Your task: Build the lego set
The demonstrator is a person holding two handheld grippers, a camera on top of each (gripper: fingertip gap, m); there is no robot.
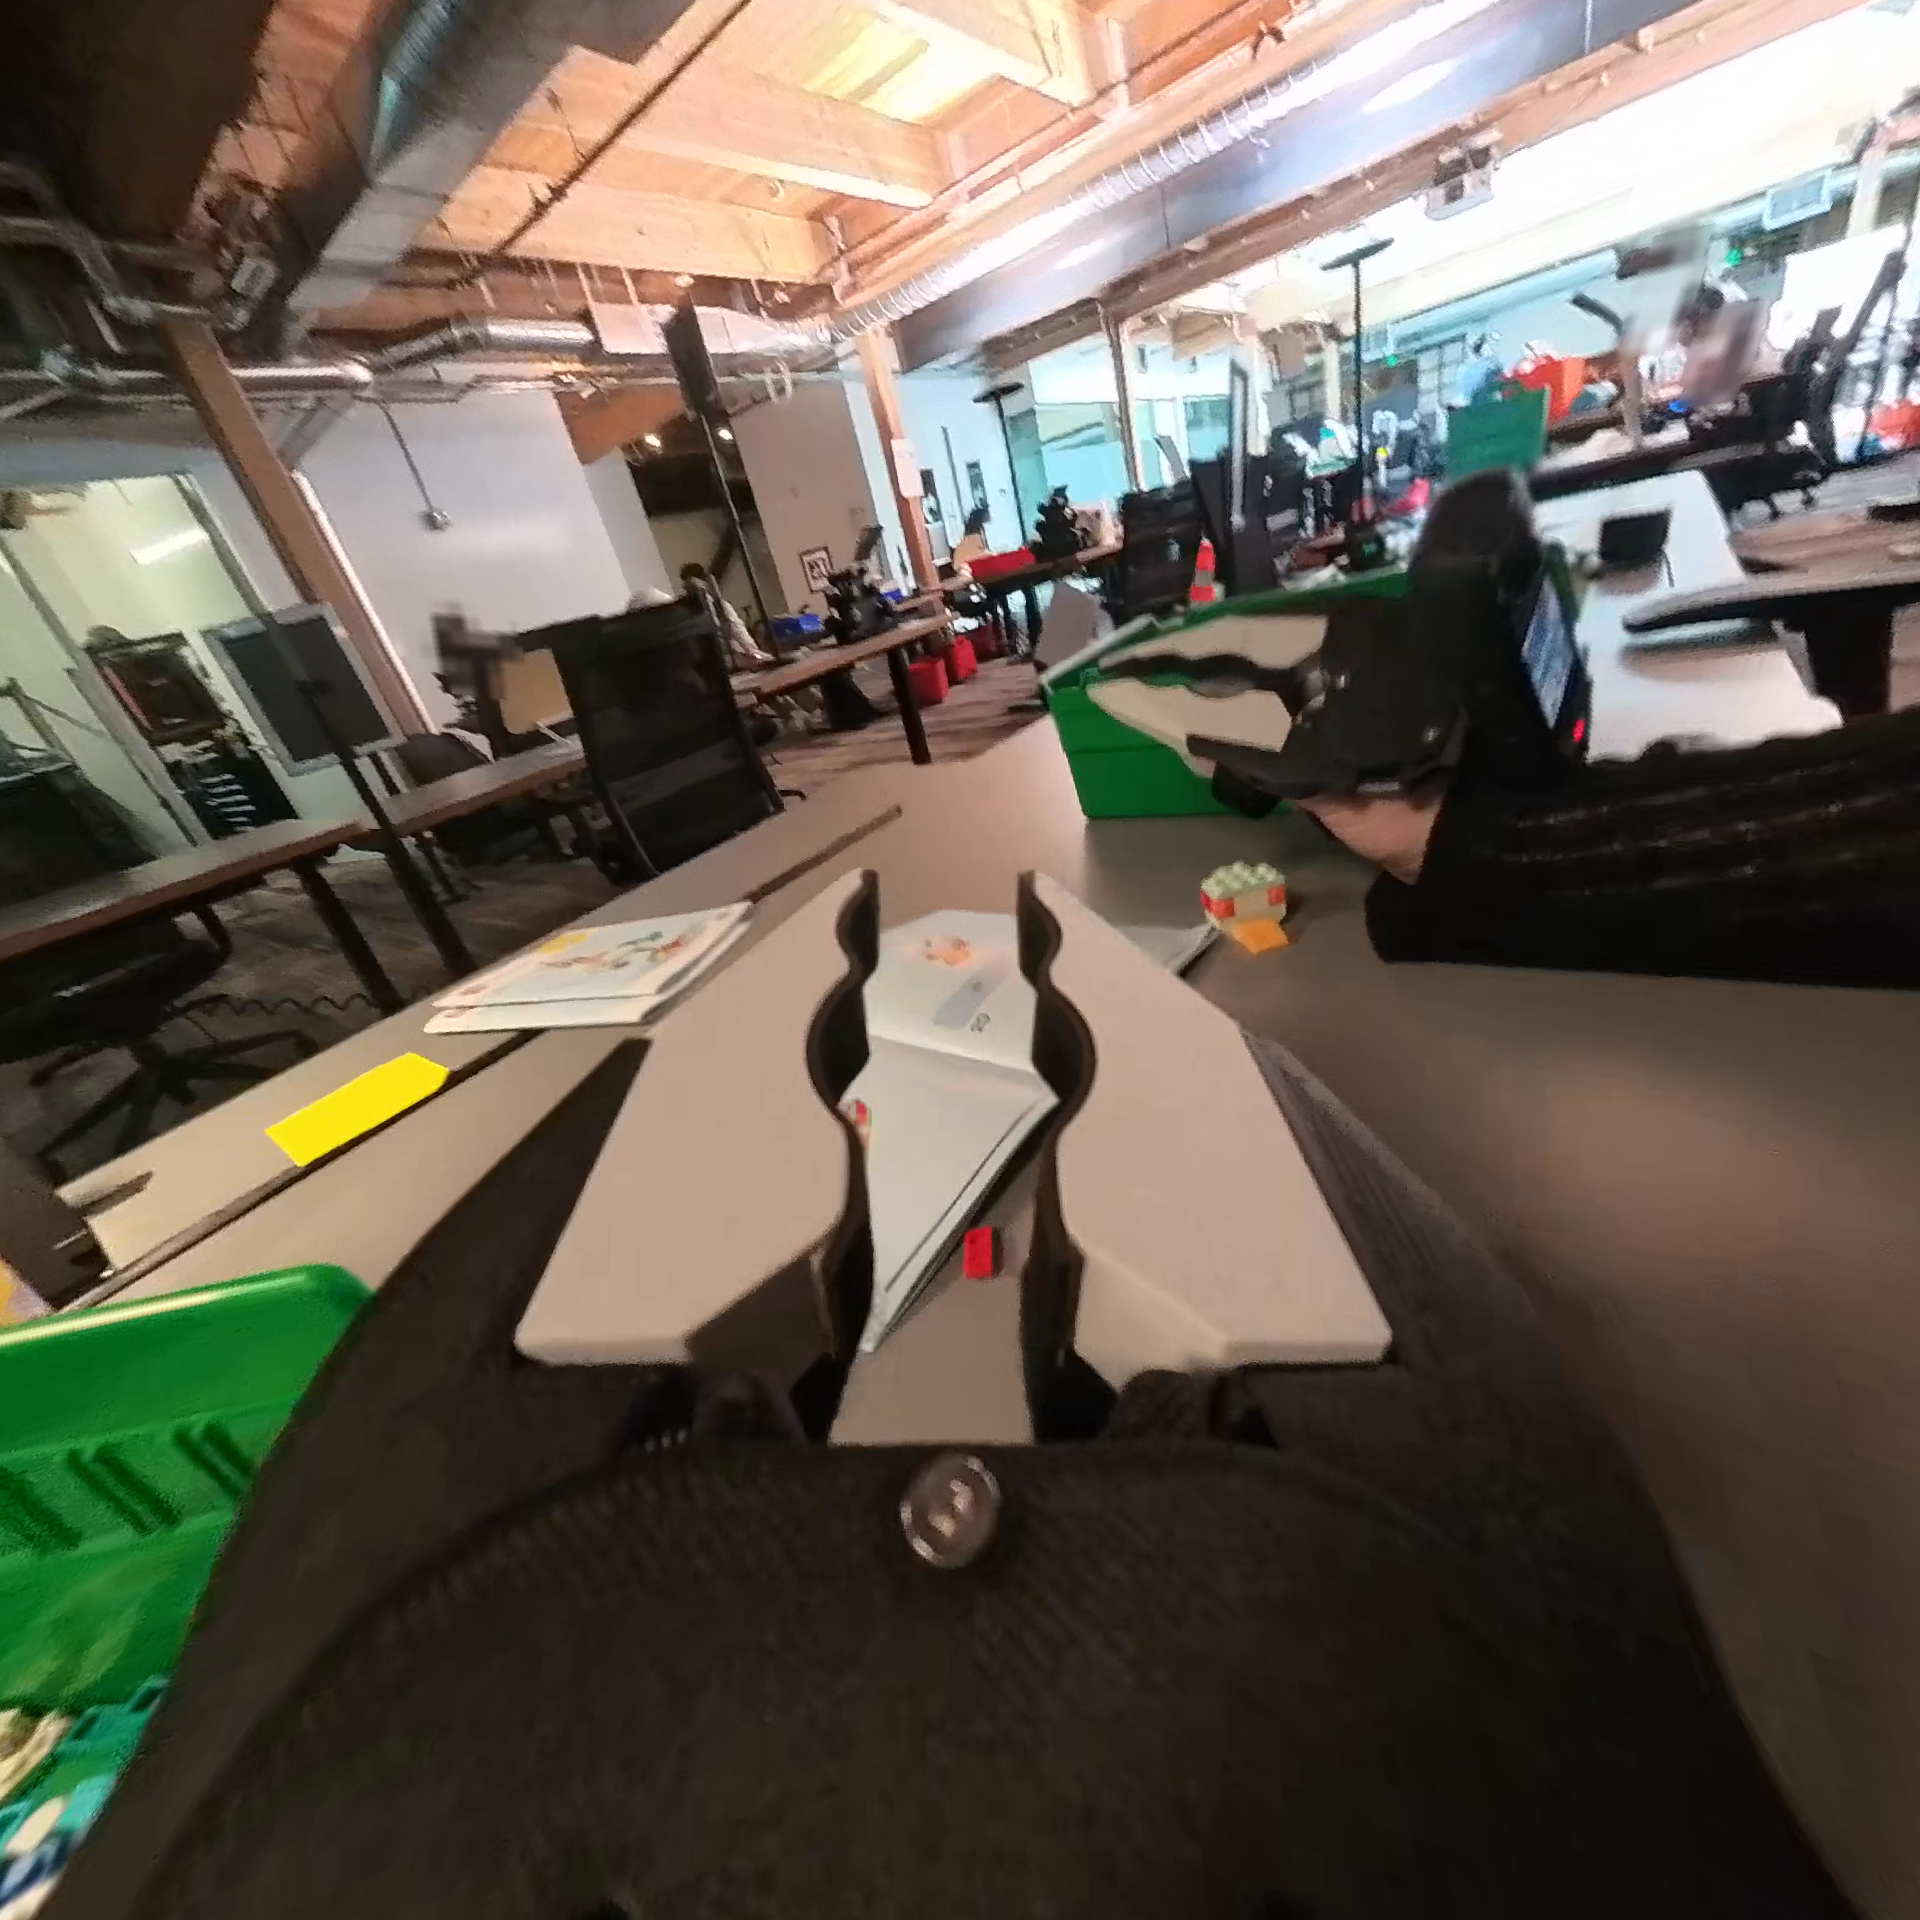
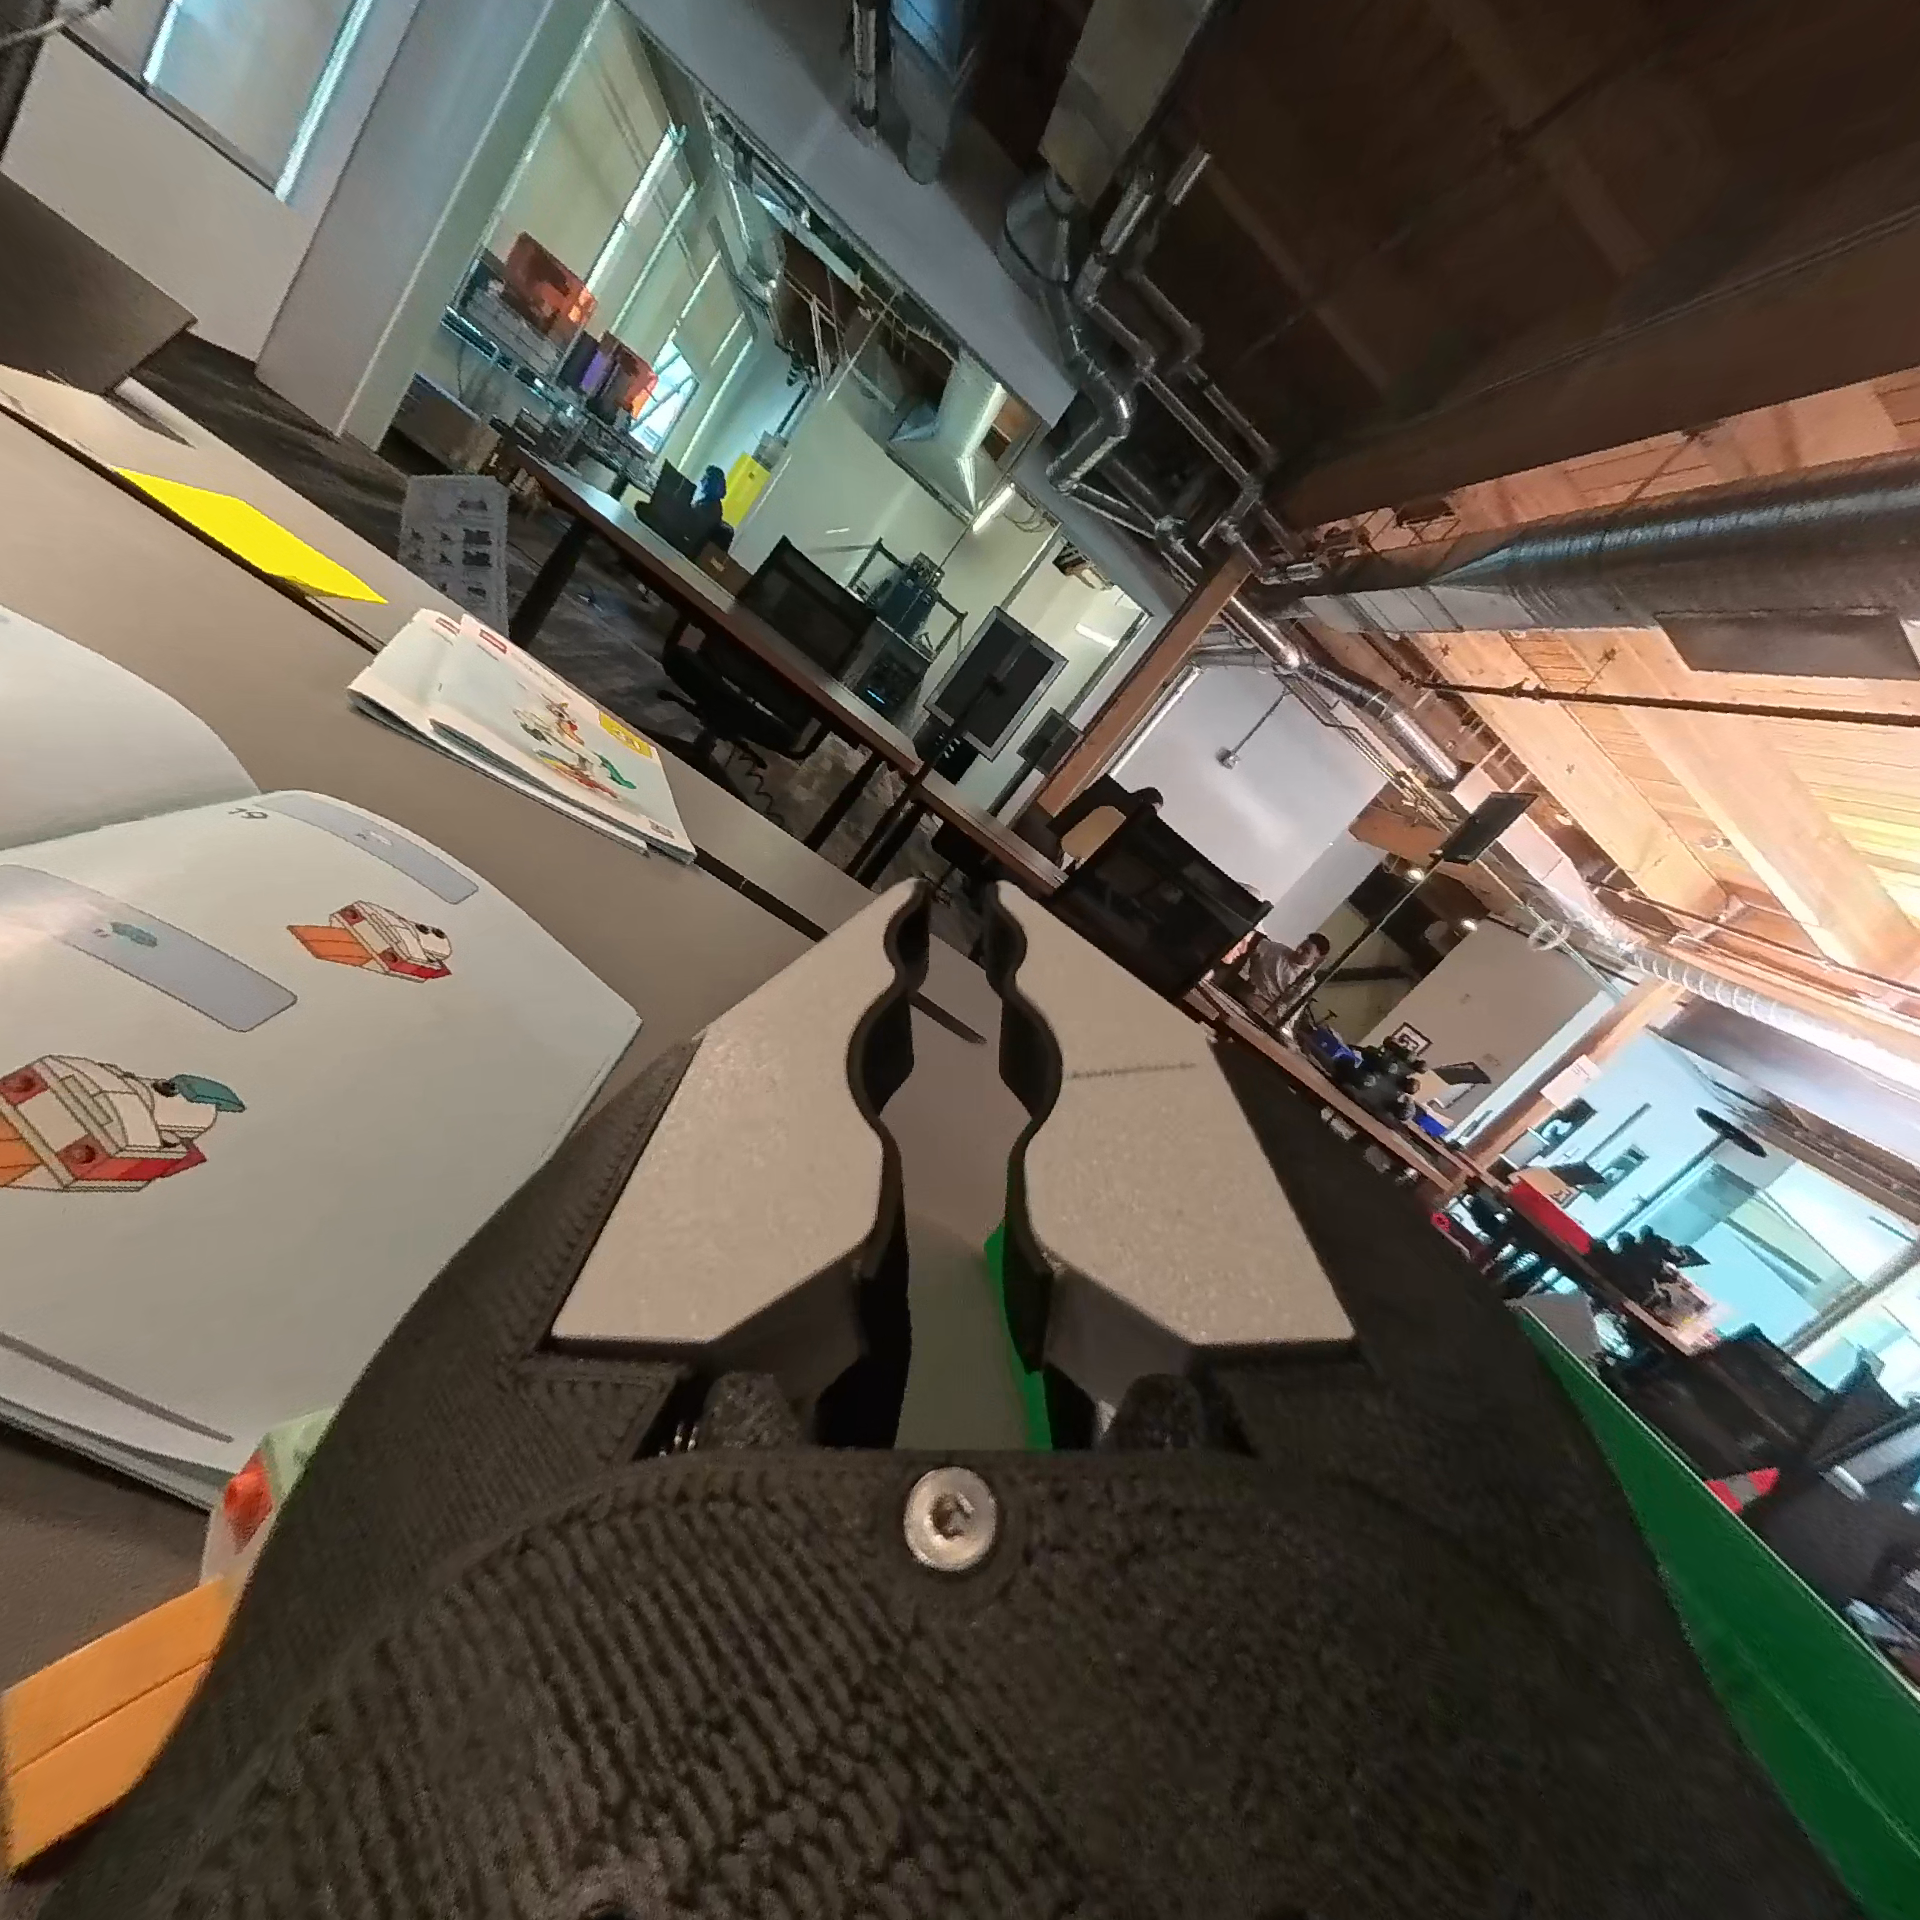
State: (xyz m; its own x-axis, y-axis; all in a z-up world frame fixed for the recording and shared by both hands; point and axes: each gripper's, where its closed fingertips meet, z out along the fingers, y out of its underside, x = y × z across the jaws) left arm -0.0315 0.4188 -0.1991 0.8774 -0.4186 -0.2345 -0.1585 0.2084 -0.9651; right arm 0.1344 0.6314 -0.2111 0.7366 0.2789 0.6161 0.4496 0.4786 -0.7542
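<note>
On a grey table point(image 1: 1507, 1091) in an open workshop, we see our left claw point(image 1: 945, 914) held low with its grey fingers slightly parted and empty, framing an open pale-blue instruction booklet point(image 1: 940, 1132) and a small red brick point(image 1: 981, 1251) lying just beside its near edge. Farther right, the half-built model of pale green, red and orange bricks point(image 1: 1243, 906) stands on the table, near our right claw point(image 1: 1184, 707), which hovers in front of a green plastic bin point(image 1: 1132, 769). From its own tilted view, the right claw point(image 2: 958, 909) shows a narrow gap and grips nothing, the booklet point(image 2: 343, 1122) to its left
</note>
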